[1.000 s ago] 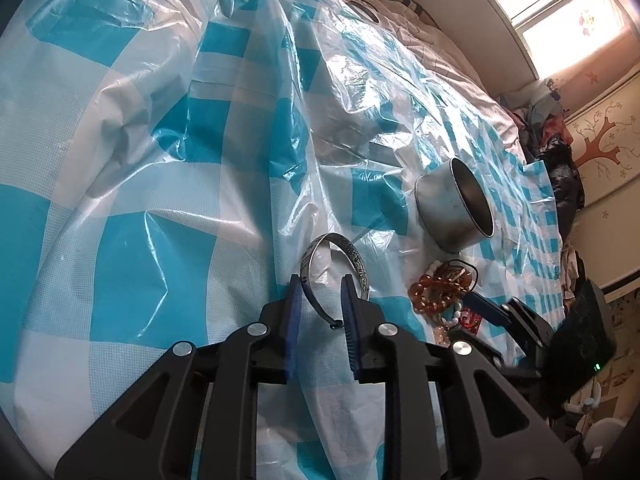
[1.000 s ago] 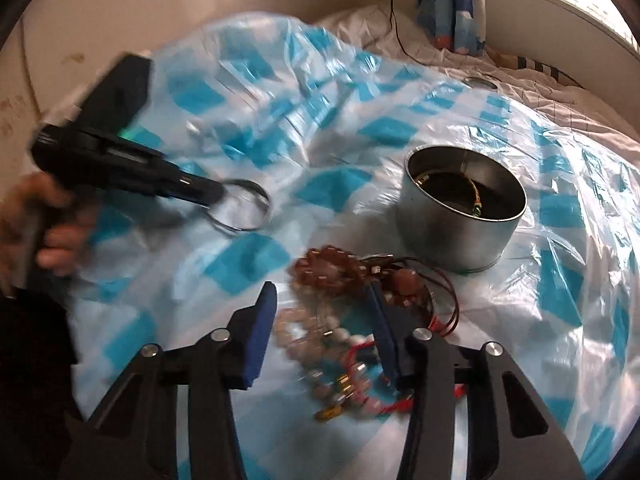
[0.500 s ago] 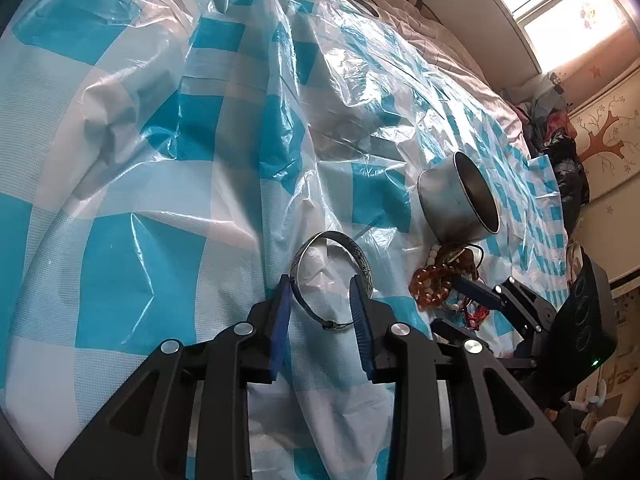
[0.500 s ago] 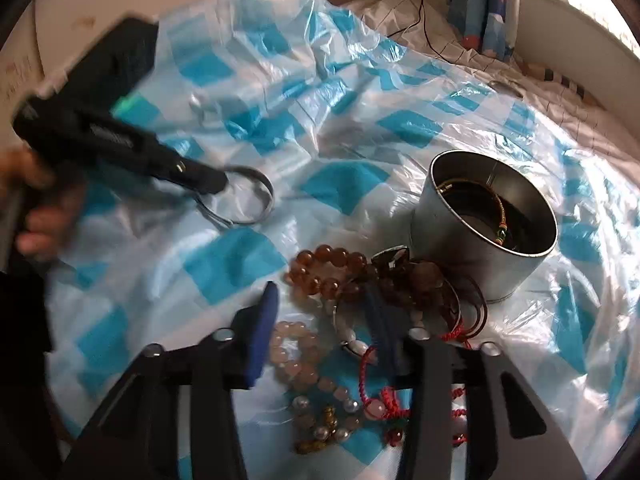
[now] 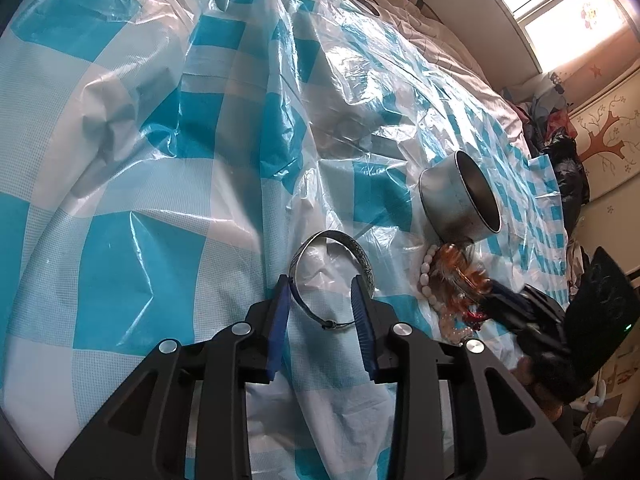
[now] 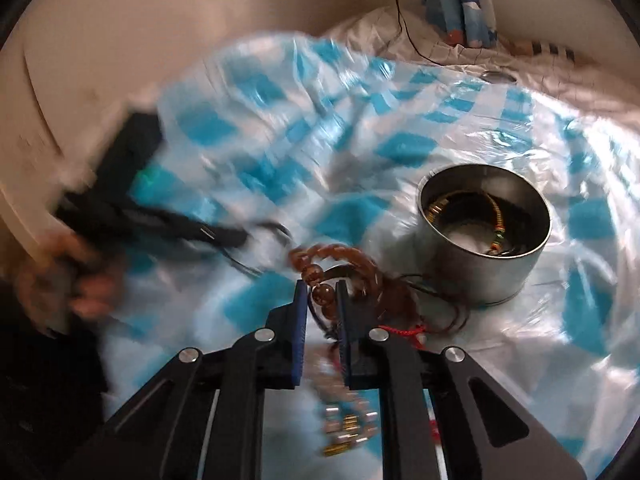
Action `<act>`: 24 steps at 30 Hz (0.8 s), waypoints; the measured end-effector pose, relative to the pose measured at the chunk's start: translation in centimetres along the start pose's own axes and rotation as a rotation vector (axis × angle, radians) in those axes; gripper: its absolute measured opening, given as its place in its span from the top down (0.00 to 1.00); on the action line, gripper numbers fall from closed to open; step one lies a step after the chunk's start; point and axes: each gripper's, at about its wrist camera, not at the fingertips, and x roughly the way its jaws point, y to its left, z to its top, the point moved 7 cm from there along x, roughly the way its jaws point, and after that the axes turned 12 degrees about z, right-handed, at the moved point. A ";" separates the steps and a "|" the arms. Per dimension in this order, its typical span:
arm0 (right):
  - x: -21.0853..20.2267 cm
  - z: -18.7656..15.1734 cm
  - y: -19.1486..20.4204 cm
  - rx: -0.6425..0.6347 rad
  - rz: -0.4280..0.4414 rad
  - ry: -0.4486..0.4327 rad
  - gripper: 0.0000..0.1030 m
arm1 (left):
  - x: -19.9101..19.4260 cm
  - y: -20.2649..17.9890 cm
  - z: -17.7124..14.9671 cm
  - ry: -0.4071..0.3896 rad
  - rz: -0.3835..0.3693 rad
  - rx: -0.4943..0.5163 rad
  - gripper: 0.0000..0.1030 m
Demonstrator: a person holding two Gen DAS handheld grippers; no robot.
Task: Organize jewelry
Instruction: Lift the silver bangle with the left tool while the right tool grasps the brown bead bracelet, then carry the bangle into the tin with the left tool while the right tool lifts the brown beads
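Observation:
A silver bangle [image 5: 332,240] lies on the blue-and-white checked plastic sheet [image 5: 140,280]. Its near part sits between the fingers of my left gripper [image 5: 320,284], whose jaws stand apart around it without squeezing it. My right gripper [image 6: 322,286] is shut on a brown bead bracelet [image 6: 332,250], which hangs blurred from the pads just left of the round metal tin [image 6: 480,276]. The tin holds a few corded bracelets [image 6: 496,216]. In the left wrist view the right gripper [image 5: 516,312] is beside the jewelry pile, with a pale bead bracelet [image 5: 426,264] under the tin [image 5: 444,200].
Small gold-coloured beads [image 6: 348,436] and a red cord [image 6: 404,330] lie under my right gripper. A hand [image 6: 80,276] grips the left tool, blurred. The sheet is crinkled and rises behind the tin. Quilted bedding and a black cable [image 6: 400,12] lie beyond; piled clothes [image 5: 560,128] are at the right.
My right gripper has shut on the brown bead bracelet and lifted it off the pile. The left jaws have spread wider around the bangle, which stays on the sheet.

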 end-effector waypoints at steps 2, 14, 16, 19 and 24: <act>-1.5 0.6 0.1 0.069 0.092 -0.071 0.99 | 0.0 0.0 0.0 0.000 -0.001 -0.002 0.71; 2.5 -0.6 1.7 -0.075 -0.062 0.065 0.47 | 0.3 -0.1 0.0 0.002 0.003 0.000 0.67; 4.0 -1.1 1.1 -0.101 -0.142 0.116 0.50 | 0.3 -0.1 0.0 0.001 0.002 0.002 0.65; 5.5 -2.0 0.2 -0.095 -0.159 0.164 0.74 | 0.4 -0.2 0.0 0.002 0.001 0.004 0.65; 4.2 -1.4 -0.2 -0.022 -0.078 0.093 0.88 | 0.6 -0.2 0.0 0.005 0.003 0.006 0.63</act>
